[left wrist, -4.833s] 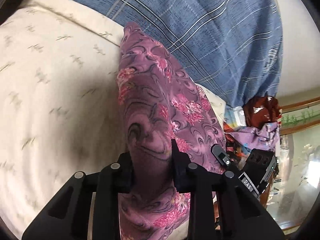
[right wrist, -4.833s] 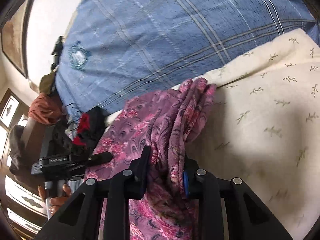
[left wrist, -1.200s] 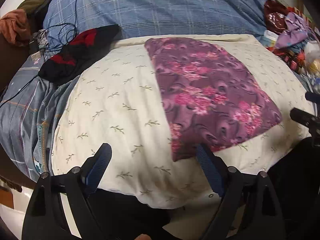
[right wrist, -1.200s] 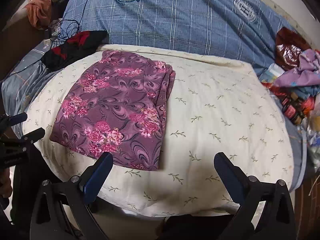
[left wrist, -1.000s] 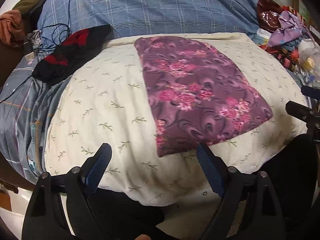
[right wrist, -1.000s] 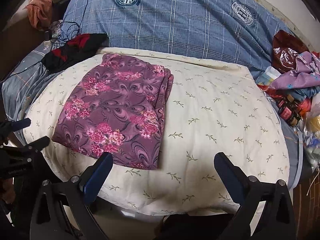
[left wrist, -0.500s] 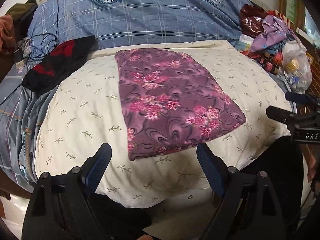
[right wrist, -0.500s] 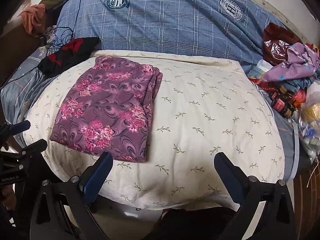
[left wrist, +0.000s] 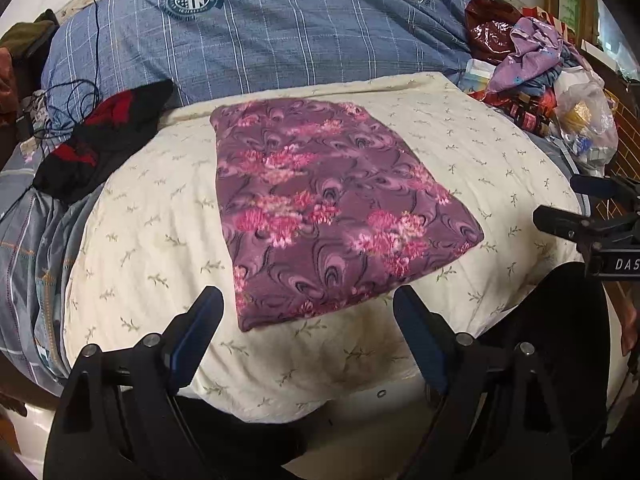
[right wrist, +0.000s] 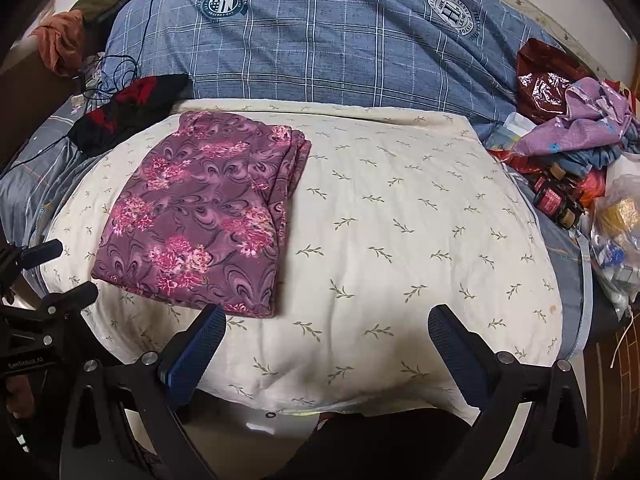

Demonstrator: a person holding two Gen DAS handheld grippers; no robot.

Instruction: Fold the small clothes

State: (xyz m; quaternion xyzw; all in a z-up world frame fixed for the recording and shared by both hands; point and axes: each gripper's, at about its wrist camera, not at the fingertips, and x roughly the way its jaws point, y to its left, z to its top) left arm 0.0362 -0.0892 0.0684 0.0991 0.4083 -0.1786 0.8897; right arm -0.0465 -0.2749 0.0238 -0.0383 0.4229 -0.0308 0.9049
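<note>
Jaws gaped wide and empty on the left gripper (left wrist: 308,320) and the right gripper (right wrist: 326,334), both clear of the cloth. Beyond them the purple floral garment (left wrist: 320,204) lay folded flat, a neat rectangle on the cream leaf-print cushion (right wrist: 400,240).

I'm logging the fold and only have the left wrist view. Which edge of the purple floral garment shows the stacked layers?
Observer: On the right wrist view, the layered folds of the purple floral garment run along its right edge, facing the bare part of the cream quilt.
Operator: Is the right gripper open?
Observer: Yes, the right gripper is wide open and empty, over the quilt's near edge.
Operator: Anything left of the garment I'm missing?
Observer: An orange cloth is bunched at the far left, beyond the black and red garment.
</note>
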